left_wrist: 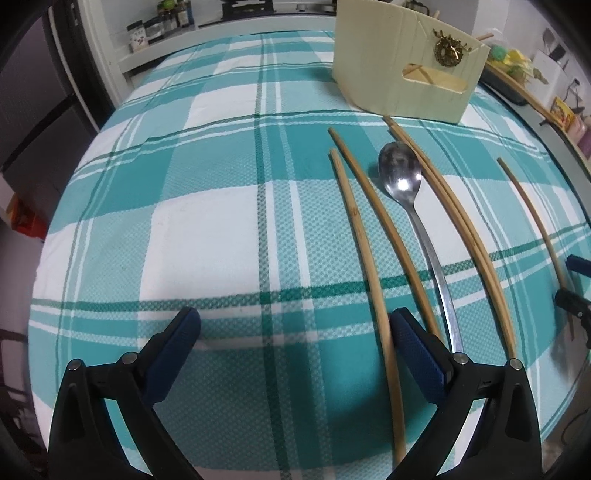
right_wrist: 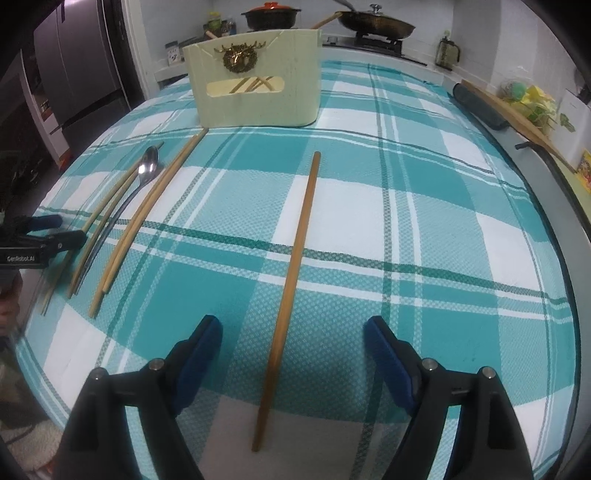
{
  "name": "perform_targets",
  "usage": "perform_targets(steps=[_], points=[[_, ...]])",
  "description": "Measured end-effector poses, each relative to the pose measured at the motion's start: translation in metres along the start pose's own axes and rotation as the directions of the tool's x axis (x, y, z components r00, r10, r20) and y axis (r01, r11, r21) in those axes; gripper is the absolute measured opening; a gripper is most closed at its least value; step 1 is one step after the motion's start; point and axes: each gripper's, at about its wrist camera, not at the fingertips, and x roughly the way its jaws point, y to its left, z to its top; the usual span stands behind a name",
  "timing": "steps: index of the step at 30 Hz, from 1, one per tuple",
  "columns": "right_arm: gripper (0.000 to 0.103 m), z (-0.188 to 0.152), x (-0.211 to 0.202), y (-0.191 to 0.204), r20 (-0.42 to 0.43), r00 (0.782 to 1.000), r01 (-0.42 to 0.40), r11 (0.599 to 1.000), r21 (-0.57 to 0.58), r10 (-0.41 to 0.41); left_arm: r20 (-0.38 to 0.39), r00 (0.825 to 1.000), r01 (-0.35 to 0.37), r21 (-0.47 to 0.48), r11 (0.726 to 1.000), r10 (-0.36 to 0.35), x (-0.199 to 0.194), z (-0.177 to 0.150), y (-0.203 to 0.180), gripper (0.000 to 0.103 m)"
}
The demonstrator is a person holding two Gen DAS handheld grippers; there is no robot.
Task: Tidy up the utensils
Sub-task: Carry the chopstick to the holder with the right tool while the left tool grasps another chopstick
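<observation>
A cream wooden utensil box with a brass wreath stands at the far side of the teal plaid cloth; it also shows in the right wrist view, with chopsticks inside its slot. Several wooden chopsticks and a steel spoon lie on the cloth. My left gripper is open and empty, its right finger beside the leftmost chopstick. My right gripper is open, low over a lone chopstick that runs between its fingers. The spoon and other chopsticks lie far left.
The plaid cloth covers the table. A stove with a red-lidded pot and a pan is behind the box. A wooden board and dark tray sit along the right edge. A fridge stands at left.
</observation>
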Motion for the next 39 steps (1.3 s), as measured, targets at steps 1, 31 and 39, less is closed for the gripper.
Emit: perform_targets(steps=[1, 31, 39], points=[[0.082, 0.004, 0.003, -0.002, -0.029, 0.999, -0.015, 1.0, -0.016, 0.014, -0.001, 1.0, 0.005, 0.013, 1.0, -0.005, 0.002, 0.005, -0.002, 0.098], [0.007, 0.12, -0.053, -0.026, 0.118, 0.975, -0.196, 0.978, 0.071, 0.187, 0.27, 0.955, 0.128, 0.004, 0.992, -0.125, -0.109, 0.058, -0.007, 0.004], [0.007, 0.089, -0.151, -0.005, 0.301, 0.933, -0.197, 0.98, -0.03, 0.197, 0.411, 0.892, 0.215, -0.017, 0.977, -0.189, -0.177, 0.034, 0.003, 0.004]])
